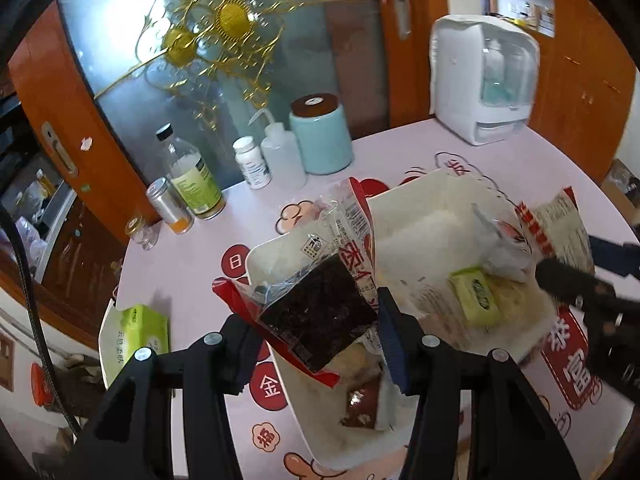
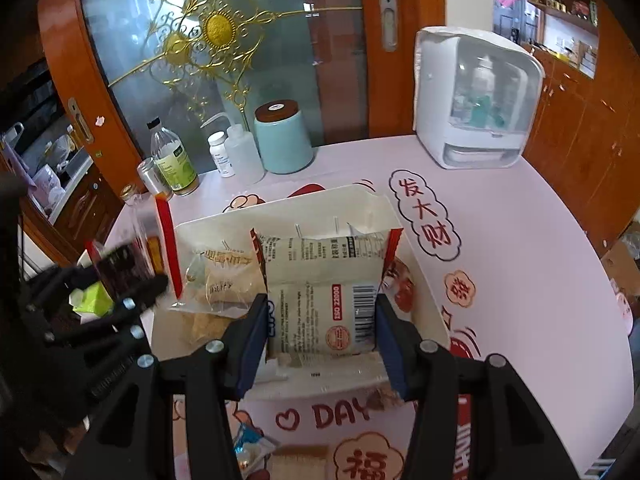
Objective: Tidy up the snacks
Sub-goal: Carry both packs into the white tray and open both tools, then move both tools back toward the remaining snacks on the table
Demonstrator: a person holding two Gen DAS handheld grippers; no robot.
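Observation:
My left gripper (image 1: pixel 316 332) is shut on a red-edged clear packet of dark snack (image 1: pixel 316 320) and holds it over the left white bin (image 1: pixel 260 256). My right gripper (image 2: pixel 320 340) is shut on a white snack bag with red sides (image 2: pixel 324 280) and holds it above the right white bin (image 2: pixel 360 200). The right gripper and its bag (image 1: pixel 560 224) also show at the right of the left wrist view. The left gripper with its dark packet (image 2: pixel 124 264) shows blurred at the left of the right wrist view. A green packet (image 1: pixel 476 296) and pale pastry packets (image 2: pixel 224 272) lie in the right bin.
Both bins sit on a pink printed tablecloth (image 2: pixel 520 240). At the back stand a teal canister (image 2: pixel 282 136), bottles (image 2: pixel 172 160) and a white appliance (image 2: pixel 476 100). A green tissue pack (image 1: pixel 140 332) lies at the left table edge. Loose snacks (image 2: pixel 252 448) lie near the front.

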